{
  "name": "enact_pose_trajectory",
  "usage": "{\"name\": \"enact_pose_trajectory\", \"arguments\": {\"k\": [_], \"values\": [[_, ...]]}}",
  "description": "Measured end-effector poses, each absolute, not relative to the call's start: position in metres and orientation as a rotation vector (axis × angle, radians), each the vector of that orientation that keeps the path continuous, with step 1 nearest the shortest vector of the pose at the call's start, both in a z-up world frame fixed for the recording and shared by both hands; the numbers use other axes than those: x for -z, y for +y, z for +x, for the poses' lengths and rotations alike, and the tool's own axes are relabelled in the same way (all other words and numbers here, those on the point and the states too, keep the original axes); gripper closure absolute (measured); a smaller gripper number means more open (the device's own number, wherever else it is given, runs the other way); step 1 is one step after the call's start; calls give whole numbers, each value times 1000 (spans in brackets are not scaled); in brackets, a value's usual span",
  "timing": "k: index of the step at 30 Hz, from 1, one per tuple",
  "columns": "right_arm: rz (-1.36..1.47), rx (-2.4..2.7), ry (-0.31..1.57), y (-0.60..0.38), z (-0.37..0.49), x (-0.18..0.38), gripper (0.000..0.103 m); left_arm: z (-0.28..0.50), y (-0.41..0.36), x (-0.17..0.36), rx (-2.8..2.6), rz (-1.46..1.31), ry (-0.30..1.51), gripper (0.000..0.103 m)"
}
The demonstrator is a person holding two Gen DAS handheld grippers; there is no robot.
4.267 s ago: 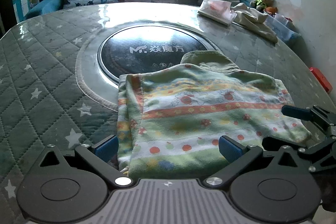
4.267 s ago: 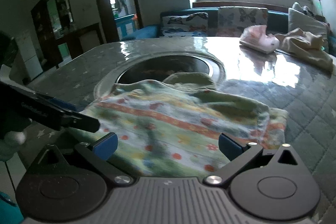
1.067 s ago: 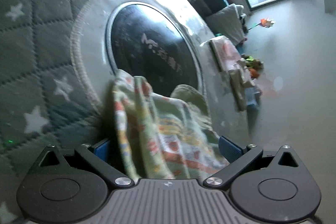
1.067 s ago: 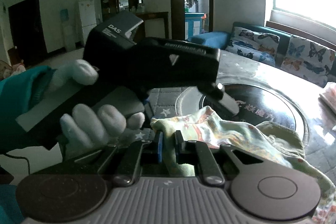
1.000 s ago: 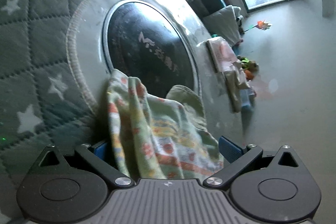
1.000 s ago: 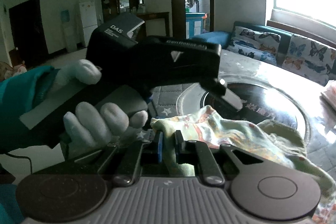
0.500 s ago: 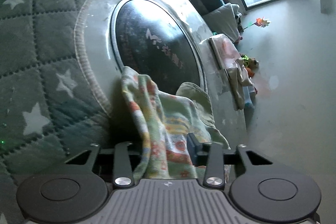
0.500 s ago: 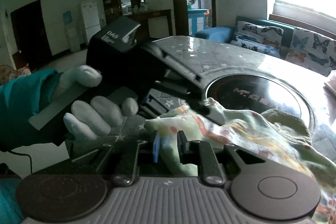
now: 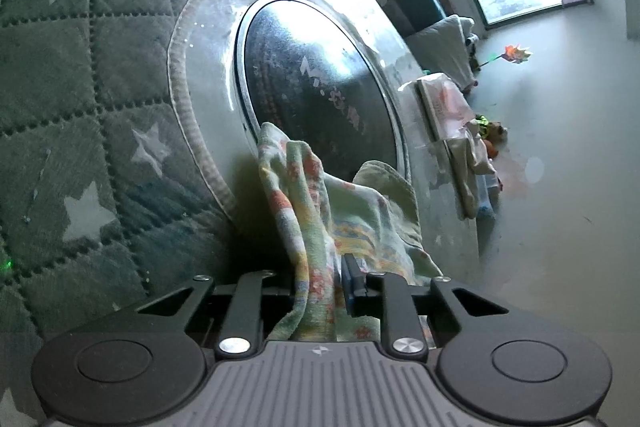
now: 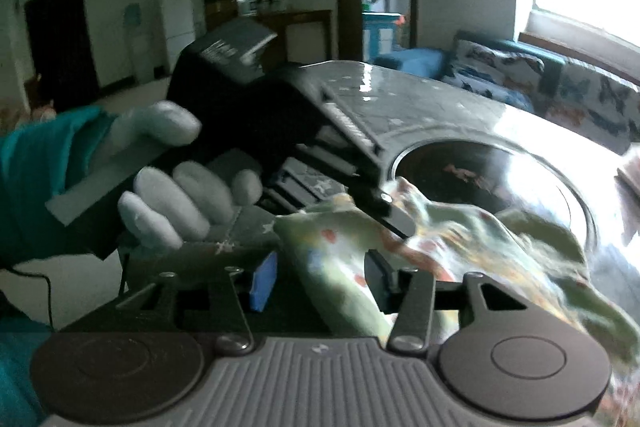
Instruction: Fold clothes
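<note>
In my left wrist view, the soft, floral-striped garment (image 9: 320,211) rises bunched at lower centre over the quilted, star-stitched table cover (image 9: 80,75) and glossy round glass inset (image 9: 312,83); my left gripper (image 9: 320,283) is closing, pinching it, with open quilt at left. In my right wrist view, my right gripper (image 10: 316,279) is opening, the cloth loose between its pads, and a gloved hand (image 10: 180,187) crowds the left.

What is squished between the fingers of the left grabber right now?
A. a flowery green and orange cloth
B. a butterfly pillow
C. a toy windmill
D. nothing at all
A: in the left wrist view, the flowery green and orange cloth runs up between the closing jaws of the left gripper, above the quilted green starry table cover.
</note>
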State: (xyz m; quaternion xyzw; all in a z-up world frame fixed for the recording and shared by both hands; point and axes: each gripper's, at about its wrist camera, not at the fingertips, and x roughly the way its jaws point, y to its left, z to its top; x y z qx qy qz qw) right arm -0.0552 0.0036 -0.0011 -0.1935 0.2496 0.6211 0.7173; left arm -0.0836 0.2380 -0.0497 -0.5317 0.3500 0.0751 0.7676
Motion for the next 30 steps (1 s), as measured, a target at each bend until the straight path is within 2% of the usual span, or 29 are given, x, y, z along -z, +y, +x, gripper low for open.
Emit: {"name": "enact_pose_trajectory", "arguments": {"k": [2,3,5,6,8,12,16,18,20,22,24,27,30], "values": [[-470,-1349,528,13,-60,5,57,-83,238,49,-165,-1157,766,76],[-483,-1338,530,17,-60,8,64,-82,238,49,-162,-1161,767,74],[-463,-1347,542,18,-59,8,84,-82,239,50,-149,-1191,762,63],[-445,-1355,546,17,-58,7,88,-81,240,50,-140,-1206,757,59],[-392,-1364,553,11,-53,1,91,-81,240,50,-125,-1232,746,45],[-259,-1361,552,-9,-40,-14,92,-78,239,53,-106,-1280,739,43],[-254,-1358,552,-17,-39,-14,92,-72,233,56,-66,-1287,753,46],[-274,-1371,556,-17,-42,-10,92,-70,230,58,-62,-1277,762,57],[-292,-1378,554,-17,-44,-7,90,-71,231,60,-73,-1272,770,75],[-288,-1376,558,-17,-44,-8,86,-74,232,64,-79,-1274,773,82],[-260,-1369,565,-22,-39,-11,82,-78,233,66,-79,-1274,770,83],[-212,-1301,582,-39,-25,-14,68,-82,232,67,-74,-1266,760,84],[-196,-1167,598,-62,-1,-11,63,-85,233,69,-65,-1277,748,84]]}}
